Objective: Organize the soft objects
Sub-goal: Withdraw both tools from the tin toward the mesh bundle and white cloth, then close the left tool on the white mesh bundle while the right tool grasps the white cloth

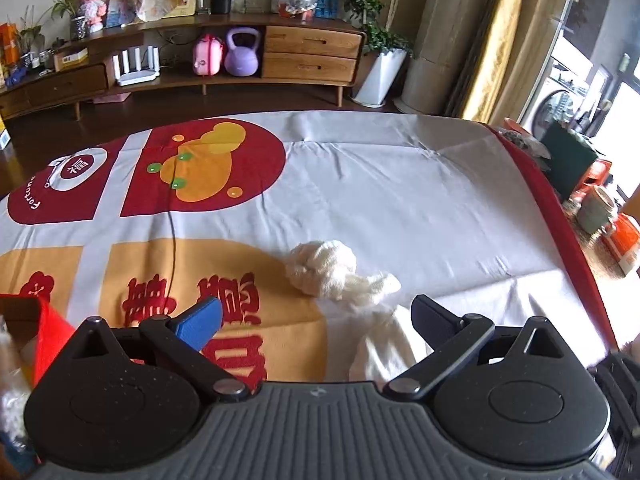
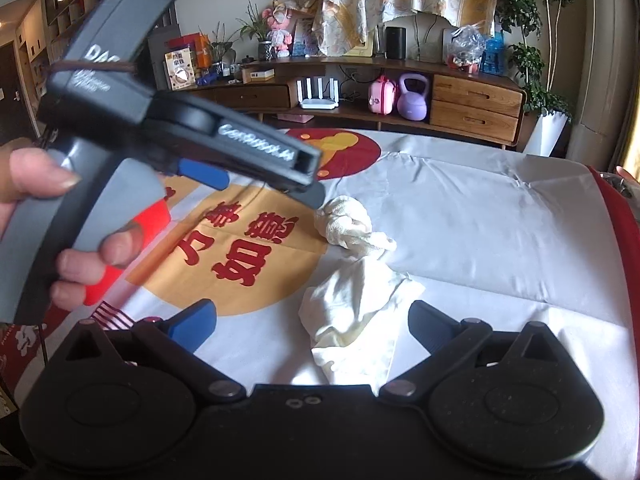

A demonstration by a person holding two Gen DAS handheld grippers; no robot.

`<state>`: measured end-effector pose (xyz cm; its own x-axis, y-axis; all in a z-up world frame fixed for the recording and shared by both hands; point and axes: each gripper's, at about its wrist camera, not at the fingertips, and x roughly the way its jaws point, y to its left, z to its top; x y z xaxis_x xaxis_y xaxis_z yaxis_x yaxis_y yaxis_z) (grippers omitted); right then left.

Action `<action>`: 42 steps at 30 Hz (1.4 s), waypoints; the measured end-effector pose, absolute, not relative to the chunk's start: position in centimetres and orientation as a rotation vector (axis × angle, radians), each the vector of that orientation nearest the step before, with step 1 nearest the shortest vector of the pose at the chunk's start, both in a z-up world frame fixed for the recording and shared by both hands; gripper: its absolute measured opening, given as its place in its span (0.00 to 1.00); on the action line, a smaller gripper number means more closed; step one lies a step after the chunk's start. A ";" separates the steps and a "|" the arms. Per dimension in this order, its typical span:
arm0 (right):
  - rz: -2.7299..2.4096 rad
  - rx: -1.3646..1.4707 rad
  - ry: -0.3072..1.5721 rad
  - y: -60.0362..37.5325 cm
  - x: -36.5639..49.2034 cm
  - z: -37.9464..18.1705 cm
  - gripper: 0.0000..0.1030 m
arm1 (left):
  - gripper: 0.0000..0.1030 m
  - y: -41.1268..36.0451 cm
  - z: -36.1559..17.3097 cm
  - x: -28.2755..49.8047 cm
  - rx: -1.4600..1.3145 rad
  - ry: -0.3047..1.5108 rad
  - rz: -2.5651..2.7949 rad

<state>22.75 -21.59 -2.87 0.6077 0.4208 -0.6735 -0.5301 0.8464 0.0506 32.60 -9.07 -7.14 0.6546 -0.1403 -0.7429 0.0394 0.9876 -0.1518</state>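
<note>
both grippers spread wide, nothing pinched: left gripper and right gripper hover over the cream cloth, which lies crumpled on the printed tablecloth.

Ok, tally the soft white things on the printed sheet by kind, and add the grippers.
Bunched towel: 1
Flat cloth: 1
Grippers: 2, the left gripper and the right gripper, both open and empty
Total: 4
</note>
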 end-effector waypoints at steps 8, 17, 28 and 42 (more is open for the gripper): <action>0.541 -0.208 0.755 -20.9 25.1 -4.9 0.97 | 0.98 -10.4 -9.2 35.7 -0.092 0.842 -0.051; 0.503 -0.231 0.778 -20.4 27.1 -6.8 0.95 | 0.98 -10.7 -12.4 38.8 -0.106 0.888 -0.021; 0.461 -0.244 0.820 -19.9 28.5 -9.0 0.84 | 0.98 -10.5 -15.1 41.1 -0.133 0.922 -0.027; 0.468 -0.210 0.837 -19.9 28.3 -9.5 0.53 | 0.80 -10.4 -15.5 40.6 -0.129 0.892 -0.049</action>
